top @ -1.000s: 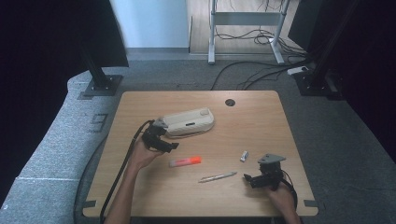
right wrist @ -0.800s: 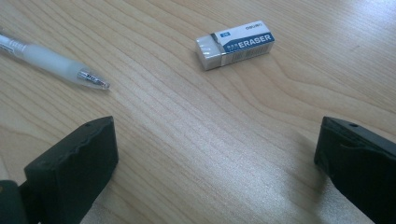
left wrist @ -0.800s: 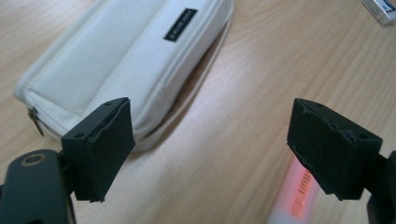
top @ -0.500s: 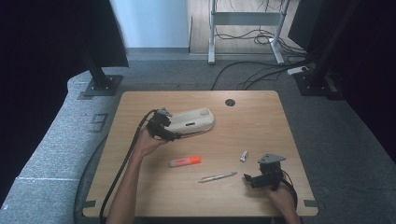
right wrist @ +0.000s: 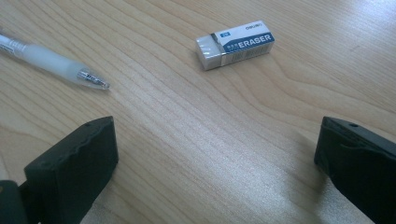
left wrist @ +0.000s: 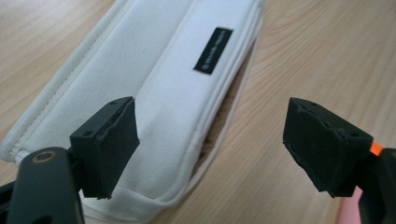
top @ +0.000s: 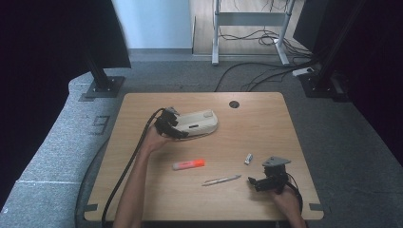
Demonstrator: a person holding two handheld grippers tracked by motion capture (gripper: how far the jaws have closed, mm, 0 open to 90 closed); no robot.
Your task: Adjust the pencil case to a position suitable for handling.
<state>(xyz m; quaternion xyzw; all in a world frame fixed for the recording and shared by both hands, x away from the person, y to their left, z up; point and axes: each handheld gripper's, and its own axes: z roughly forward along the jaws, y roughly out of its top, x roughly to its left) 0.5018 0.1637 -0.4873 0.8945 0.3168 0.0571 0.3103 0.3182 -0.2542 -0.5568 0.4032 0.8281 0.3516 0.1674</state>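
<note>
On the far left part of the wooden table (top: pixel 266 123), a white pencil case (top: pixel 197 122) is laid flat, with its long side running left to right. It is made of woven white fabric with stitched edges, and a small black label (left wrist: pixel 213 50) with fine print, too small to be read, is sewn on its upper face. Along one long edge a dark slit is seen in the left gripper view, so the case is perhaps partly unzipped there.

The left gripper (top: pixel 170 124) is held at the left end of the case, and its jaws are spread wide. One jaw is seen over the fabric and the other over bare wood beside the case; whether the fabric is touched cannot be told.

Nearer, around the middle of the table, an orange highlighter (top: pixel 188 164) is placed, and to its right and nearer a translucent pen (top: pixel 221 180) is found. A white eraser (right wrist: pixel 235 45) with a blue sleeve printed "ERASER" lies further right.

The right gripper (top: pixel 266 182) is held at the near right of the table, well apart from the case. Its jaws are also wide apart and nothing is between them.
</note>
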